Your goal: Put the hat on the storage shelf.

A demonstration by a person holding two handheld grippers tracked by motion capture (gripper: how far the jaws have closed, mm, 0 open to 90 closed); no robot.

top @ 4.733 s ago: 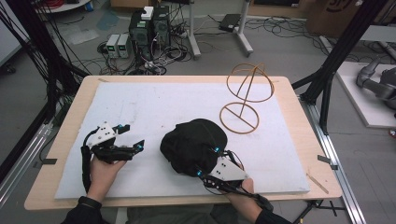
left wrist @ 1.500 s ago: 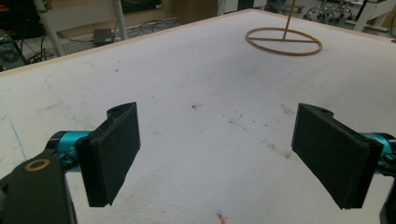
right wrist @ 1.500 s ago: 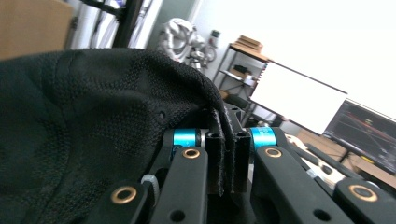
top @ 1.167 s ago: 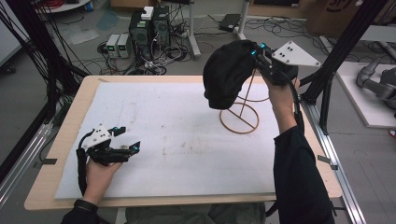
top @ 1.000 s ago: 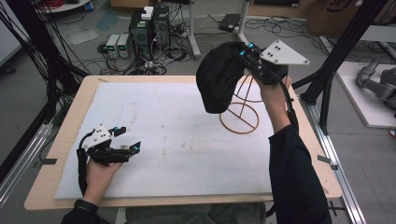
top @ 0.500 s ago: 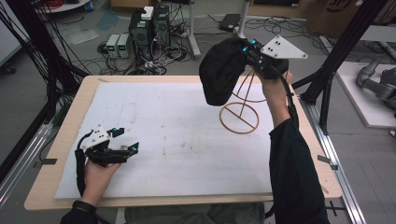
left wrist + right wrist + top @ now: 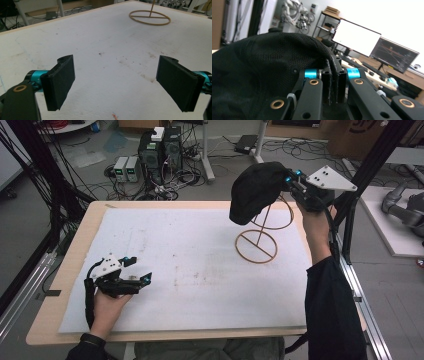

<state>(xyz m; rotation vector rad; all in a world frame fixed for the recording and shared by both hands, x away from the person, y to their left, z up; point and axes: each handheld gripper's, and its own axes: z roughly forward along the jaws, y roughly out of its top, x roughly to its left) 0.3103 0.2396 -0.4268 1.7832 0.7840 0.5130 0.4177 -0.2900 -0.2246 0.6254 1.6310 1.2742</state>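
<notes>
While held aloft: black cap [image 7: 257, 190] hangs over the wire hat stand [image 7: 263, 227], above the bench [image 7: 200, 265].
Right gripper [image 7: 295, 182]: clenched on the cap's fabric edge.
Left gripper [image 7: 137, 270]: released, empty, resting low.
Handling: likely light, soft, floppy; pinch a seam or rim.

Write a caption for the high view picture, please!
Right gripper lifts a black cap over the wire hat stand; left gripper rests open on the table.

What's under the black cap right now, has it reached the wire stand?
The black cap, pinched in the right hand-held gripper, hangs over the wire stand. The stand's base ring and part of its upper hoop show below; the cap covers the hoop's top, so contact can't be confirmed.
</notes>
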